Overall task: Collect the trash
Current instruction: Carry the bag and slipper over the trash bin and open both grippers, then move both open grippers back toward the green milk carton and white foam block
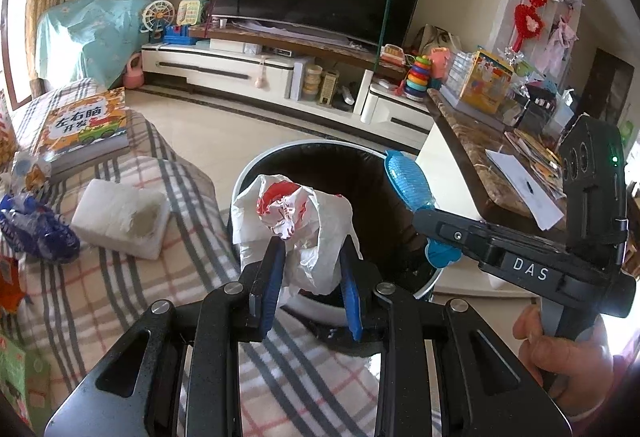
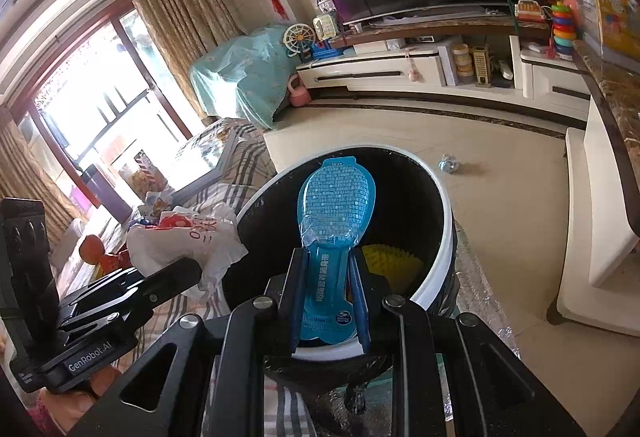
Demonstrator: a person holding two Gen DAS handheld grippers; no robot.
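Note:
My left gripper (image 1: pixel 312 253) is shut on a crumpled white and red plastic bag (image 1: pixel 300 221) and holds it over the near rim of a round bin (image 1: pixel 256 165) with a white rim and black inside. The bag also shows in the right wrist view (image 2: pixel 188 241). My right gripper (image 2: pixel 326 265) is shut on a blue spoon-shaped plastic package (image 2: pixel 334 205) and holds it above the bin's opening (image 2: pixel 436 189). The package also shows in the left wrist view (image 1: pixel 410 181). Something yellow (image 2: pixel 390 261) lies inside the bin.
A plaid-covered sofa (image 1: pixel 120 277) at the left holds a tissue pack (image 1: pixel 120 213), a children's book (image 1: pixel 86 125) and blue wrappers (image 1: pixel 36 225). A marble-topped table (image 1: pixel 488 141) with papers stands at the right. A crumpled foil ball (image 2: pixel 448 162) lies on the floor beyond the bin.

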